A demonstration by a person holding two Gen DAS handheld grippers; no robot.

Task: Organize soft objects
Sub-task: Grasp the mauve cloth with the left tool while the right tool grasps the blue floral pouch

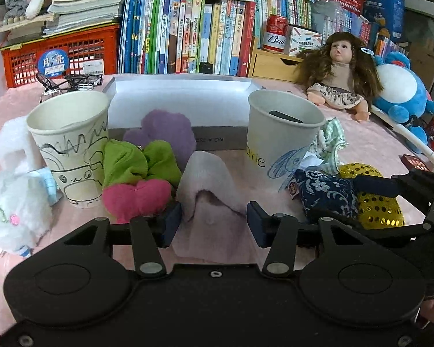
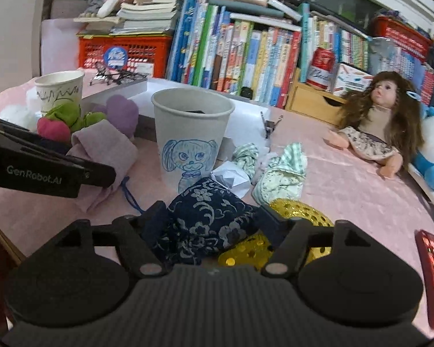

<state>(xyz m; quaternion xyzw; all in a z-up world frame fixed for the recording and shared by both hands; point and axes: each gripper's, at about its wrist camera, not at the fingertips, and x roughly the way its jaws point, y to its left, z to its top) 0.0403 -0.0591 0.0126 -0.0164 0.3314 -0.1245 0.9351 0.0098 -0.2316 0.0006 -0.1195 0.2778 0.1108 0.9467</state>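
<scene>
My left gripper (image 1: pixel 214 225) is open, its fingers either side of a pale lilac cloth pouch (image 1: pixel 208 182) lying on the pink table cover; the pouch also shows in the right wrist view (image 2: pixel 104 150). My right gripper (image 2: pixel 211 225) has its fingers around a navy floral pouch (image 2: pixel 205 219), touching both sides; the pouch also shows in the left wrist view (image 1: pixel 327 193). A gold sequin pouch (image 2: pixel 298 211) lies under it. A green and pink plush (image 1: pixel 139 179) and a purple plush (image 1: pixel 165 130) sit left of the lilac pouch. A white plush (image 1: pixel 11 205) lies far left.
Two drawn-on paper cups (image 1: pixel 72 144) (image 1: pixel 283 133) stand in front of a grey box lid (image 1: pixel 182 101). Green checked cloth (image 2: pixel 280 170) and crumpled paper (image 2: pixel 231 176) lie right of the dog cup. A doll (image 2: pixel 379 124), a blue plush (image 1: pixel 399 86), books and a red crate line the back.
</scene>
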